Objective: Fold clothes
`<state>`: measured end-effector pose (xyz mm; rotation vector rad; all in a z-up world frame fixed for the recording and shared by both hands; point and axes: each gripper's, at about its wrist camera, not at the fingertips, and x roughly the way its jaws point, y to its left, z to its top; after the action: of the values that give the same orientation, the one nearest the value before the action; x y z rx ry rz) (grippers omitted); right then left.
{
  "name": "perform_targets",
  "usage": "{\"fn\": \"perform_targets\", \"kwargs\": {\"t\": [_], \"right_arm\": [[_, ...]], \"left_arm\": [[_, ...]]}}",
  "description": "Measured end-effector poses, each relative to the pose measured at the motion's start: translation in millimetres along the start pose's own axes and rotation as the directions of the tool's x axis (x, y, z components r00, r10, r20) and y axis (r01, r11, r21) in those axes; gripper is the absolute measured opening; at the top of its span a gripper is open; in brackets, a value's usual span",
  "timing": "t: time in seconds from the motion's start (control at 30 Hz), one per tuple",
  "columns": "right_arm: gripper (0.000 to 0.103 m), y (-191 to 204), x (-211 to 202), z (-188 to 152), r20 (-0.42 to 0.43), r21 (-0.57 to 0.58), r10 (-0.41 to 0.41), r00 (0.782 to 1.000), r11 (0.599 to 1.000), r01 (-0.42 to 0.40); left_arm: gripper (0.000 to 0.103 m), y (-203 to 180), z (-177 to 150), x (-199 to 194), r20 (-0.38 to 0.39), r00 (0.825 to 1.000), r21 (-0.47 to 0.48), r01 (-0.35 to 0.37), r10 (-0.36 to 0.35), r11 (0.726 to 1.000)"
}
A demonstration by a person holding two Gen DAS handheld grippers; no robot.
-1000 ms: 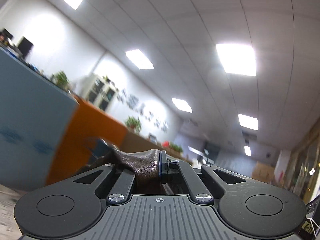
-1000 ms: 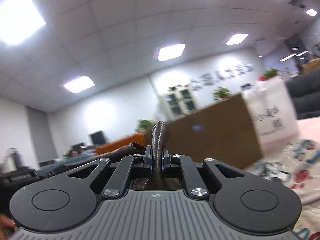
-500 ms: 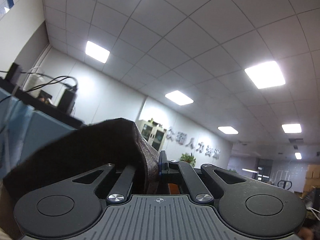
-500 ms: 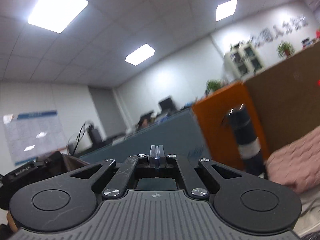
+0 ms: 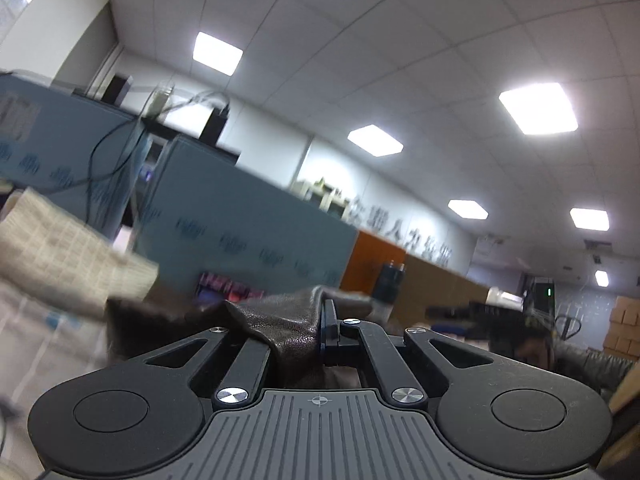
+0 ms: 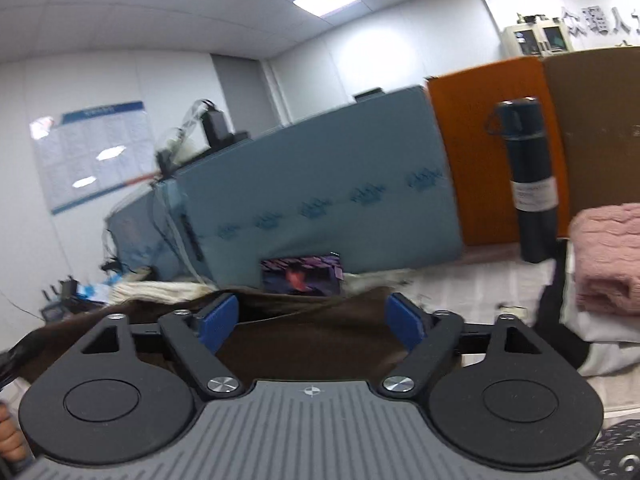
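Observation:
My left gripper is shut on a fold of a dark brown leather-like garment that drapes to the left of its fingers. My right gripper is open, its blue pads wide apart. The same brown garment lies below and between its fingers; I cannot tell whether it touches them. Both cameras tilt upward toward the office.
A cream knitted garment lies at the left. A folded pink knit sits at the right on a white patterned cloth. A dark blue flask stands before orange and blue partitions. A person sits beyond.
My right gripper has opened and let go of the brown garment. Both grippers have tipped downward toward the table. My left gripper stays shut on the garment.

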<state>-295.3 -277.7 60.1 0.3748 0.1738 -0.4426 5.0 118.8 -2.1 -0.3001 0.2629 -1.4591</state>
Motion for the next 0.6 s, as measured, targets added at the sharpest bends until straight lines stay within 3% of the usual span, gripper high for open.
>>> {"fn": "perform_targets", "kwargs": {"t": [0.13, 0.2, 0.3, 0.33, 0.4, 0.5, 0.6], "right_arm": [[0.086, -22.6, 12.2, -1.1, -0.042, 0.022, -0.023, 0.999, 0.999, 0.024], [0.087, -31.8, 20.6, -1.5, -0.079, 0.063, -0.022, 0.997, 0.998, 0.027], [0.092, -38.9, 35.0, -1.5, -0.098, 0.111, 0.091, 0.991, 0.991, -0.080], [0.100, -38.0, 39.8, -1.6, -0.111, 0.083, 0.141, 0.984, 0.988, -0.132], [0.100, -34.0, 50.6, -1.6, -0.163, -0.003, 0.208, 0.964, 0.977, -0.212], [0.100, -28.1, 63.9, -0.4, -0.241, -0.158, 0.225, 0.944, 0.951, -0.267], [0.100, -30.3, 80.5, 0.6, -0.308, -0.198, 0.266, 0.913, 0.921, -0.335]], "left_arm": [[0.003, 7.7, -20.6, -3.9, -0.133, 0.990, -0.020, -0.054, 0.051, 0.998], [0.007, 9.9, -30.1, -5.0, -0.153, 0.985, -0.023, -0.082, 0.078, 0.996], [0.007, 15.7, -39.6, -7.2, -0.158, 0.981, -0.052, -0.118, 0.109, 0.992], [0.007, 17.1, -42.6, -9.9, -0.157, 0.981, -0.062, -0.125, 0.114, 0.990], [0.008, 17.1, -47.0, -17.8, -0.153, 0.981, -0.072, -0.127, 0.115, 0.989], [0.008, 23.8, -45.8, -17.7, -0.148, 0.982, -0.101, -0.135, 0.119, 0.986], [0.008, 28.8, -47.8, -20.6, -0.137, 0.983, -0.137, -0.141, 0.122, 0.981]]}}
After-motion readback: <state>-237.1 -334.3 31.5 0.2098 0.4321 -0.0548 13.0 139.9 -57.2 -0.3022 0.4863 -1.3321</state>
